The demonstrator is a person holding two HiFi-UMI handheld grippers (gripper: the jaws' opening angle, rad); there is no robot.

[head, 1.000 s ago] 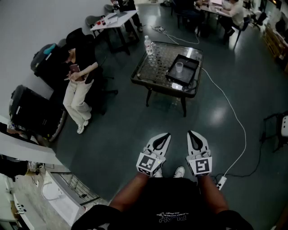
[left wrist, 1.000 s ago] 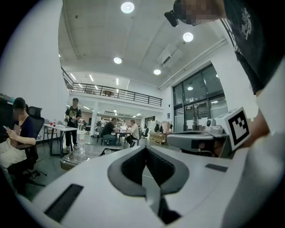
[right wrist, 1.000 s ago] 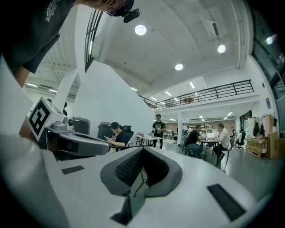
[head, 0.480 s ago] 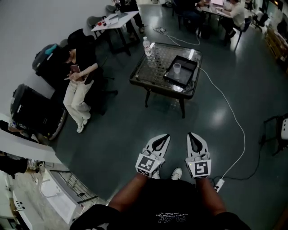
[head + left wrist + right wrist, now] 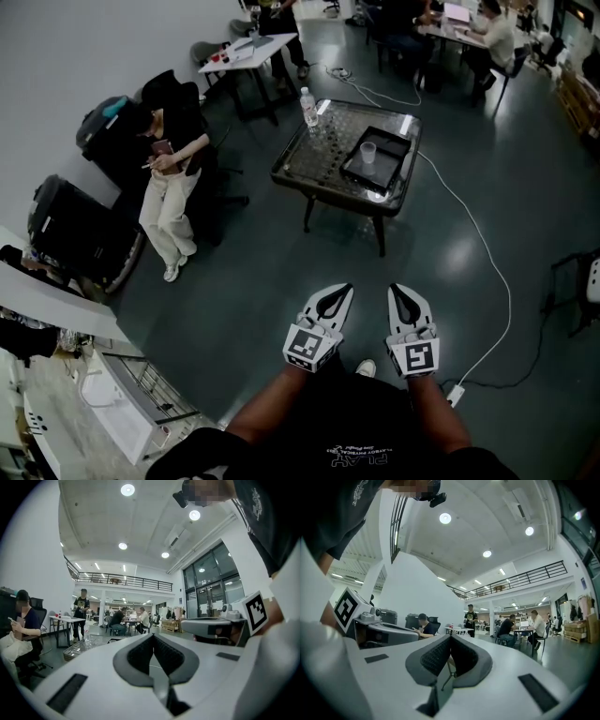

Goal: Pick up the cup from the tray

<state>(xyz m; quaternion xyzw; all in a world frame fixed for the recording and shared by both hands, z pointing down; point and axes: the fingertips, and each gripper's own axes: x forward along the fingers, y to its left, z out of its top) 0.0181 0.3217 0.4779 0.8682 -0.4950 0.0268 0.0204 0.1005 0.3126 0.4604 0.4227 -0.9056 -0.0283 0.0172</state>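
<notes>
A clear plastic cup (image 5: 368,153) stands upright in a black tray (image 5: 390,150) on a low glass-topped table (image 5: 323,155), far ahead across the floor. Both grippers are held side by side close to the person's body, well short of the table. My left gripper (image 5: 344,289) is shut with nothing between its pads, and its jaw tips (image 5: 151,637) meet in the left gripper view. My right gripper (image 5: 395,288) is likewise shut and empty, its jaws (image 5: 450,637) closed in the right gripper view. The cup does not show in either gripper view.
A water bottle (image 5: 307,106) stands at the table's far left corner. A seated person (image 5: 172,173) and dark luggage (image 5: 70,230) are at the left. A white cable (image 5: 490,246) runs over the floor to a power strip (image 5: 456,395). People sit at desks (image 5: 248,49) behind.
The head view has shifted slightly, so the table sits a little lower in the frame. Both grippers stay shut and side by side, also a touch lower in the picture.
</notes>
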